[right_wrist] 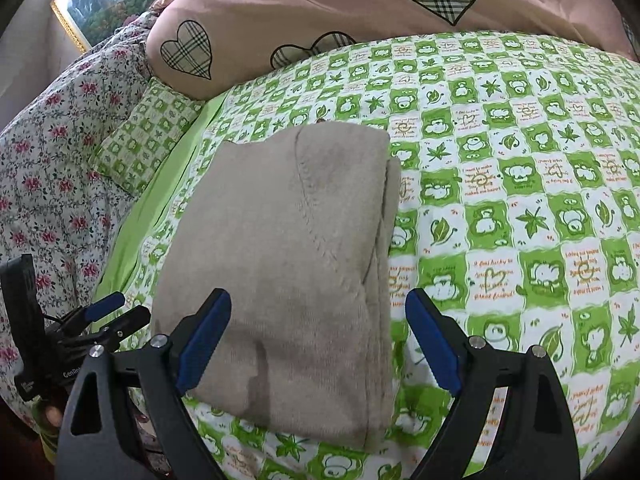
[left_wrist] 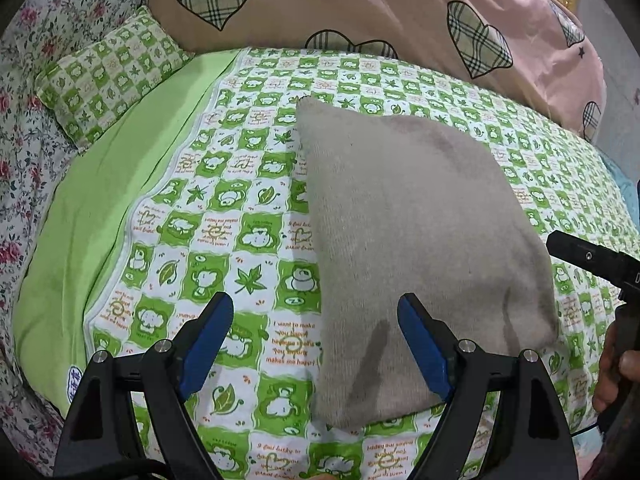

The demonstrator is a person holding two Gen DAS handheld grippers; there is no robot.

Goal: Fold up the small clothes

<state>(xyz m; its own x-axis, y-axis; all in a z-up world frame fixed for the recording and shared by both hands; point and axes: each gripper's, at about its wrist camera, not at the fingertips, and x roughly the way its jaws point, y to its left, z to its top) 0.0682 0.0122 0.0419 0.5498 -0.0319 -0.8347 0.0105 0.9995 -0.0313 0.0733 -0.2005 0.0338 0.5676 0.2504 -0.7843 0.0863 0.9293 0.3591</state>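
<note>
I work over a bed (left_wrist: pixel 120 184), and I take the folded grey garment (left_wrist: pixel 408 240) as my landmark for everything else. Under it lies the green-and-white checked sheet (left_wrist: pixel 248 216) printed with leaves and little cartoon animals. Beyond the garment, at the far edge of the sheet, a big pink duvet with plaid hearts (left_wrist: pixel 360 4) is heaped up. To the garment's far left sits a small pillow (left_wrist: pixel 108 76) in the same green check, and further left still a flowered cover (left_wrist: pixel 24 152) runs along the bed's side.

The garment itself looks like a small knitted piece, grey-beige, already brought into a compact oblong. In the right wrist view I see stacked layers along its right edge (right_wrist: pixel 390 208) and a stitched seam (right_wrist: pixel 308 200) curving across the top, so I judge at least one or two folds are done. It lies flat with no sleeve or loose end sticking out. What may be left, as far as I can judge, is one more fold across or simply leaving it as finished; I see no other clothes waiting, and no basket, box or drawer to hold them.

My left tool (left_wrist: pixel 316 344) hovers at the garment's near left corner, fingers wide apart, holding nothing. My right tool (right_wrist: pixel 320 344) hangs over the garment's near edge, also spread wide and empty, the cloth lying between and below its blue pads (right_wrist: pixel 204 340) without being pinched.
</note>
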